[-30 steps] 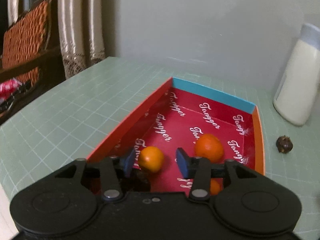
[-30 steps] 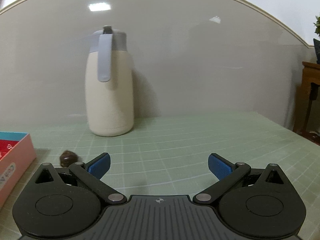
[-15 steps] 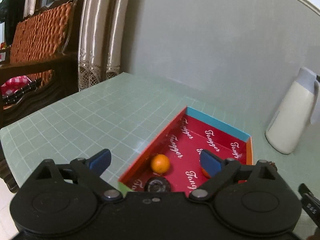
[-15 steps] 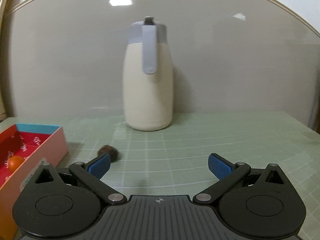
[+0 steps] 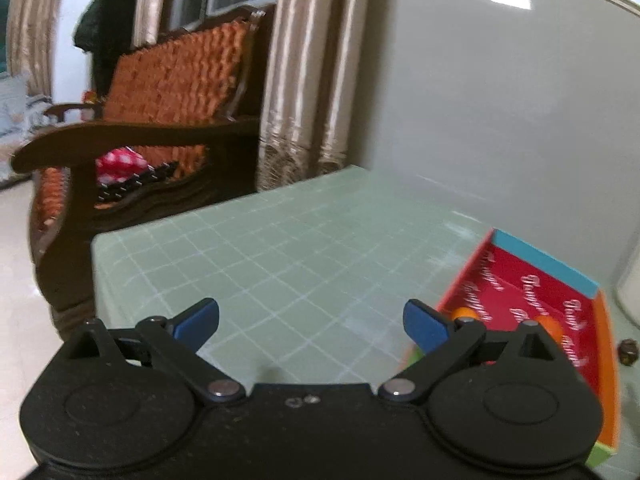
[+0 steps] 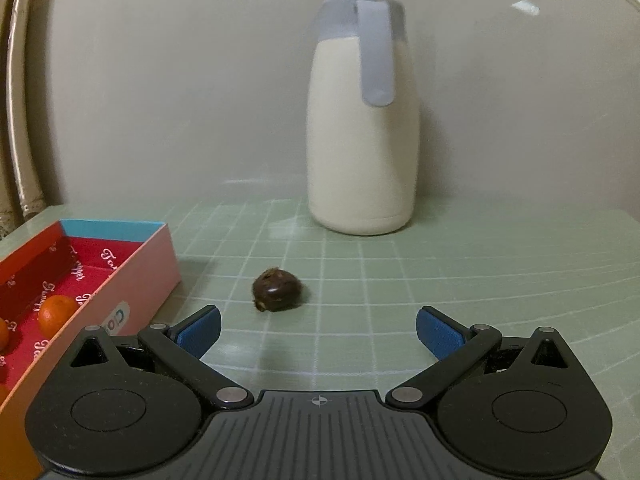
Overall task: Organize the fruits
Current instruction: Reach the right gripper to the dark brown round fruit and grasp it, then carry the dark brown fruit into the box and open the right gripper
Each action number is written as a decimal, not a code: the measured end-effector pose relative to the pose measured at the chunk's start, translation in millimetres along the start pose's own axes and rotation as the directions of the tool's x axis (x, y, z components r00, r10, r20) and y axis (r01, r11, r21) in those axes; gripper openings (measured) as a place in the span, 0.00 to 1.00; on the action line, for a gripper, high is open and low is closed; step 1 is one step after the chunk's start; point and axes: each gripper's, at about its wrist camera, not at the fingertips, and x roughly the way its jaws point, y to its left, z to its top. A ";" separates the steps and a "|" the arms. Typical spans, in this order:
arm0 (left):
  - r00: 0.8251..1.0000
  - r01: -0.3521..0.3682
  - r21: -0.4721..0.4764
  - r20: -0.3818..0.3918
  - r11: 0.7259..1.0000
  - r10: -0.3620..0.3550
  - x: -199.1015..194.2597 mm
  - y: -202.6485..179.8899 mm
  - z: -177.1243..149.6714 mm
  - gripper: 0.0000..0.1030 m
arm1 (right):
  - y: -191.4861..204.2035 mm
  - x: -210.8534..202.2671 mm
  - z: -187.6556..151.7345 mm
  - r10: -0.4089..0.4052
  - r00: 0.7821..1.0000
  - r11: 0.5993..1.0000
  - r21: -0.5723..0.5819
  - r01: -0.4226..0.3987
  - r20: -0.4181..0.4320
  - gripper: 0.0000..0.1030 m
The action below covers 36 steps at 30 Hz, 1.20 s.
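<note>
Dark fruit: small, round, brown, with a wrinkled, patchy skin. It lies alone on the green mat, between the box and the jug, apart from both. It also shows at the far right edge of the left view, outside the box wall.

Handling: probably light and fairly firm. Being round, it may roll if nudged from one side. The skin looks dull, so I judge it not slippery. The view is too soft to say if it is bruised or brittle.

Where to grip: across its widest middle, one pad on each side, low near the mat.

Oranges: at least two lie in the red box, one near the left wall and one further right, half hidden by the tongs. Smooth, round, likely to roll inside.

Right tongs: jaws spread wide, empty, touching nothing. The dark fruit sits just ahead, a little left of centre.

Left tongs: jaws have just been opening and stand wide, with only bare mat between them. Box is off to their right.

Next: judged, the right tongs take the dark fruit to the box.
</note>
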 end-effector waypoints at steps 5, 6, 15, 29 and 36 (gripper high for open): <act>0.999 -0.046 -0.051 0.002 0.998 0.046 -1.8 11.7 -0.1 0.91 | 4.9 18.6 5.3 0.045 0.998 0.999 0.030 -0.044 -0.034 0.99; 0.998 -0.057 -0.063 0.002 0.996 0.057 -1.8 14.2 0.5 0.91 | 6.8 23.3 6.3 0.051 0.997 0.998 0.027 -0.050 -0.049 0.99; 0.996 -0.090 -0.110 -0.012 0.990 0.089 1.5 33.8 0.1 0.92 | 31.4 59.4 17.5 0.054 0.994 0.996 -0.072 -0.061 -0.099 0.67; 0.993 -0.115 -0.108 -0.030 0.987 0.113 2.8 43.8 -2.4 0.93 | 34.5 72.3 17.1 0.063 0.988 0.994 -0.080 -0.075 -0.141 0.36; 0.993 -0.112 -0.112 -0.045 0.987 0.107 4.3 46.2 -2.8 0.93 | 40.1 45.5 17.8 0.097 0.993 0.990 -0.097 -0.103 -0.065 0.36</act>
